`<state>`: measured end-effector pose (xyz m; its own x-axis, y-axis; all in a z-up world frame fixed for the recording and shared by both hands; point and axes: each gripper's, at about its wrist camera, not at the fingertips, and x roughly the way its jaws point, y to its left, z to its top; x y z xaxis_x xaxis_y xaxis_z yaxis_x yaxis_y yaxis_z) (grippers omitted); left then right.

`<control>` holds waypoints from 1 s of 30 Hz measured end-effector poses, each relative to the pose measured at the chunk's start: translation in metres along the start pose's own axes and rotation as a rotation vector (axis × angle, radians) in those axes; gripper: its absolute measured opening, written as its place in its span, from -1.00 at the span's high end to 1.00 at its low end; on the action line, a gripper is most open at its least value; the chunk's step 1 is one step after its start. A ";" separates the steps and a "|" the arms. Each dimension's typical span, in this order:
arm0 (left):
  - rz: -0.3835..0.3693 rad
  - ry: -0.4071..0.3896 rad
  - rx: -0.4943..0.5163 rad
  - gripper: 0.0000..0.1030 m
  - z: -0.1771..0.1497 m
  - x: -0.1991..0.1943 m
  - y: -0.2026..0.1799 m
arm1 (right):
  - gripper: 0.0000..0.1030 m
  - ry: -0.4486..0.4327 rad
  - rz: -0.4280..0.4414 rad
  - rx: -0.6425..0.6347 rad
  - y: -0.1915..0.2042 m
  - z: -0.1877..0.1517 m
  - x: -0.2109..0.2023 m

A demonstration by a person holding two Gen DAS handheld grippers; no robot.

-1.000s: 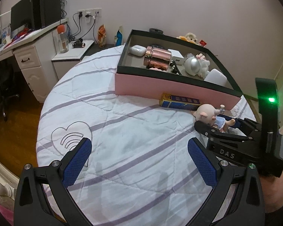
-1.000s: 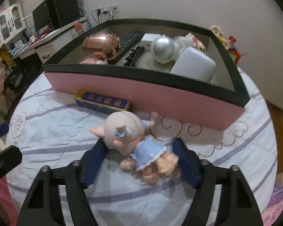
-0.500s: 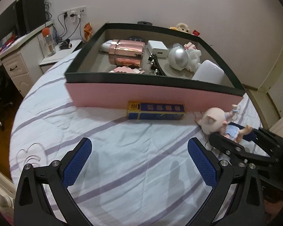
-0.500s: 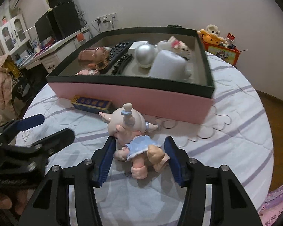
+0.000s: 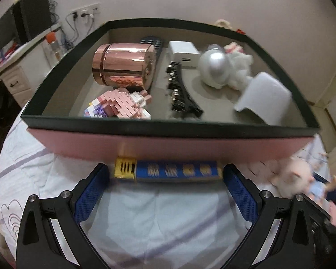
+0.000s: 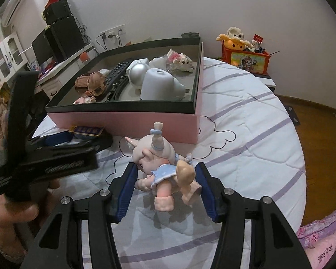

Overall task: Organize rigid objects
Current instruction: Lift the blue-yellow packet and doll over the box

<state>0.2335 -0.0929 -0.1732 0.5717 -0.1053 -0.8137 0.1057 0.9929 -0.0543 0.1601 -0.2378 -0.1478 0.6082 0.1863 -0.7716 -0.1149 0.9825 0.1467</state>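
Right gripper [image 6: 165, 188]: pads clamped on doll [image 6: 161, 163] above the bed | left gripper [image 5: 164, 187]: wide, straddling blue-gold box [image 5: 168, 171], its print blurred, against pink bin [image 5: 168, 144] | bin holds copper can [image 5: 125, 66].

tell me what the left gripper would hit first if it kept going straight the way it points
Most likely the blue and gold box, lying between the left gripper's open fingertips against the pink tray wall. Depth is blurred, so that is a judgement.

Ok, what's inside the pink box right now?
In the pink box: a copper tin, pink brick model, black clips, remote, white charger, silver ball, white cover. A plush is partly hidden behind them.
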 end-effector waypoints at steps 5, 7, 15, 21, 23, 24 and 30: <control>-0.019 -0.018 -0.001 -0.74 -0.002 -0.006 0.003 | -0.06 -0.001 0.005 0.006 -0.001 -0.001 -0.001; -0.041 -0.030 -0.005 -0.62 -0.005 -0.011 0.009 | -0.06 -0.003 0.005 0.011 -0.002 -0.002 -0.003; -0.092 -0.073 -0.017 -0.62 -0.021 -0.046 0.032 | -0.06 -0.026 0.020 0.020 0.000 -0.005 -0.019; -0.087 -0.131 -0.022 -0.62 -0.018 -0.084 0.053 | 0.24 -0.051 0.043 0.002 0.009 0.002 -0.036; -0.086 -0.154 -0.019 -0.62 -0.014 -0.094 0.058 | 0.24 -0.049 0.037 -0.016 0.014 0.004 -0.036; -0.082 -0.162 -0.016 -0.62 -0.012 -0.097 0.060 | 0.24 -0.035 0.029 -0.028 0.016 0.005 -0.032; -0.094 -0.147 -0.021 -0.62 -0.011 -0.091 0.067 | 0.24 -0.019 -0.036 -0.040 0.016 0.004 -0.016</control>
<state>0.1793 -0.0164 -0.1090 0.6728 -0.2035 -0.7113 0.1480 0.9790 -0.1400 0.1517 -0.2255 -0.1301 0.6274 0.1509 -0.7640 -0.1238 0.9879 0.0935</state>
